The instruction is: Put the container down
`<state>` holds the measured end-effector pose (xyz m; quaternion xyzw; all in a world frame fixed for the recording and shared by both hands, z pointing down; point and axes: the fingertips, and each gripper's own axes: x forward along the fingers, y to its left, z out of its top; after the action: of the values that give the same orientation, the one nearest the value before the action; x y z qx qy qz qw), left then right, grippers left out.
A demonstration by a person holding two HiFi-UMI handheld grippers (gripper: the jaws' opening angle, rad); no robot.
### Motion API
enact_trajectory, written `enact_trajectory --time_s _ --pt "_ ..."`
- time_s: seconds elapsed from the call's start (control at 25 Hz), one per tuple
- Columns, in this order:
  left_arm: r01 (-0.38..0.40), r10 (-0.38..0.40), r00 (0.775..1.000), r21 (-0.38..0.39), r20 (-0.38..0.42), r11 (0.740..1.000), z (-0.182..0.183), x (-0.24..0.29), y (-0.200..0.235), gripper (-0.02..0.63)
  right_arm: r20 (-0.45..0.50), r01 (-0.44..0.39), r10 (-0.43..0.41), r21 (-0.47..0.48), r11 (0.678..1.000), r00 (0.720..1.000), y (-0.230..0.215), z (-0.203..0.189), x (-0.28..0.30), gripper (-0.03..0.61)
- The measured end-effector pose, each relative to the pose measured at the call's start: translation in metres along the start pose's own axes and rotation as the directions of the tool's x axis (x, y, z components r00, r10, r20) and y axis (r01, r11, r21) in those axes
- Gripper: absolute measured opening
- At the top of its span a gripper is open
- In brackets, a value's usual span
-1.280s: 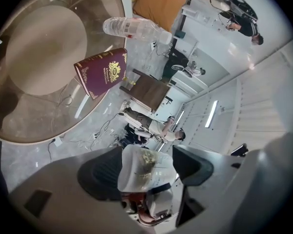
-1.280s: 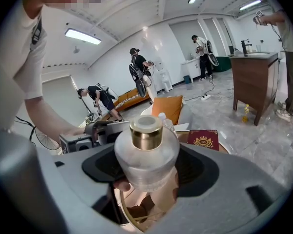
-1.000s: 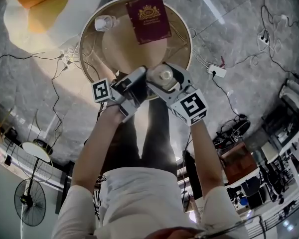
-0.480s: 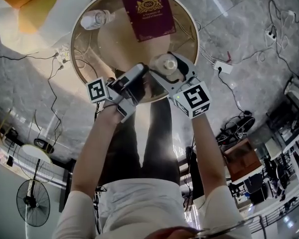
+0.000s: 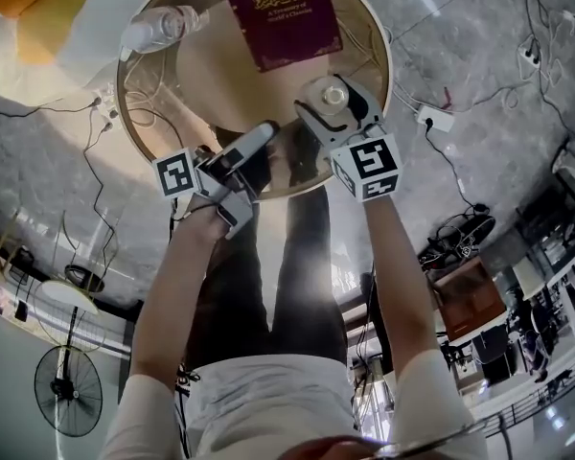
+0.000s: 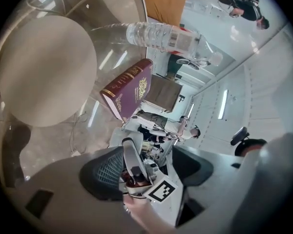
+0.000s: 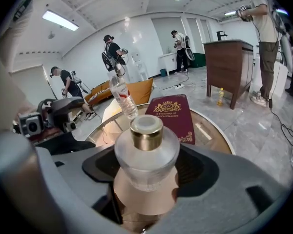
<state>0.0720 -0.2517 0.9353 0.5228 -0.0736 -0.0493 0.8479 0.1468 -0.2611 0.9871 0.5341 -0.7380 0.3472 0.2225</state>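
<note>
The right claw (image 5: 328,103) is clamped round the belly of the frosted glass bottle (image 7: 146,152), over the round glass tabletop (image 5: 172,75). The bottle is likely heavy, slick and breakable. The left claw (image 5: 254,142) gapes empty.

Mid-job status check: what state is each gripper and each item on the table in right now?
Right gripper: shut on the container.
Container: upright, capped, held over the table's near edge; contact with it not visible.
Left gripper: open, empty.
Book: closed, flat on the table, cover up.
Water bottle: lying on its side on the table.
</note>
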Motion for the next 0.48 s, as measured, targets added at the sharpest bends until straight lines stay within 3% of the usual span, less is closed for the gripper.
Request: enact_trajectory --time_s 0.48 --pt "0.012 -0.012 1.000 -0.008 0.020 1.000 0.004 -0.012 0.023 0.310 -0.040 0.065 -0.068 -0.076 0.995 0.997 -0.009 -0.026 0.026 0.333"
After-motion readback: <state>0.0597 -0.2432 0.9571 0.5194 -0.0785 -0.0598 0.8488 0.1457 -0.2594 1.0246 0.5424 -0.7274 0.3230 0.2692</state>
